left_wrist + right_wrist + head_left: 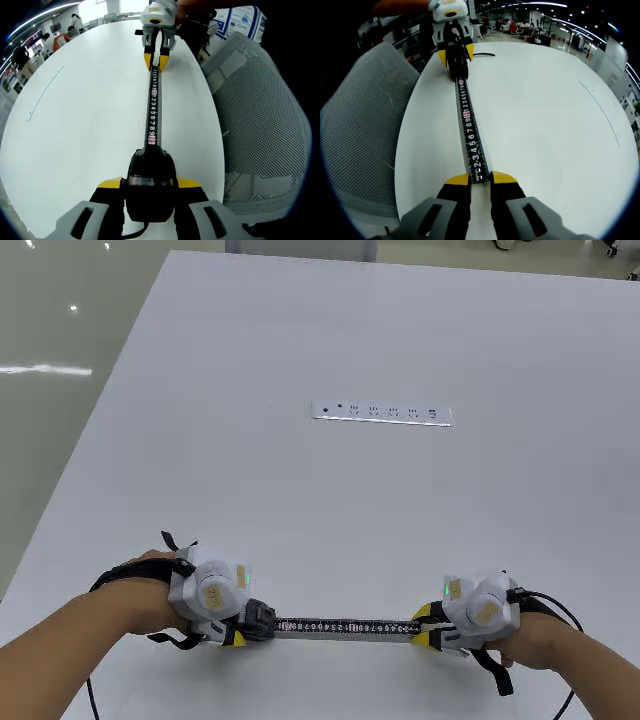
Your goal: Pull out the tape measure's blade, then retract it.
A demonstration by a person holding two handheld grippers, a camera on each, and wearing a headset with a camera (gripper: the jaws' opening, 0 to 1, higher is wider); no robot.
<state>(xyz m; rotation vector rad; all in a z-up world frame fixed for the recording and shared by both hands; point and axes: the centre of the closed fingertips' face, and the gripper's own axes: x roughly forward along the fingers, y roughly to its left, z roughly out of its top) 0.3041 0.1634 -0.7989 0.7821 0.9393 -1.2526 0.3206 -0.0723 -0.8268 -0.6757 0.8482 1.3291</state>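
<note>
The black tape measure case [150,184] sits clamped between the yellow-tipped jaws of my left gripper [150,183], near the table's front edge at the lower left of the head view [257,620]. Its numbered blade [345,626] runs flat along the white table [330,500] to my right gripper [428,626], whose jaws are shut on the blade's end [479,175]. In the right gripper view the blade [468,130] stretches away to the case [456,59]. The left gripper view has the blade [153,105] reaching the other gripper [158,59].
A white power strip [381,413] lies flat at mid-table, well beyond both grippers. A grey mesh chair [260,130] stands close against the table's near edge. A black cable [484,54] lies on the table behind the left gripper. People and desks fill the far background.
</note>
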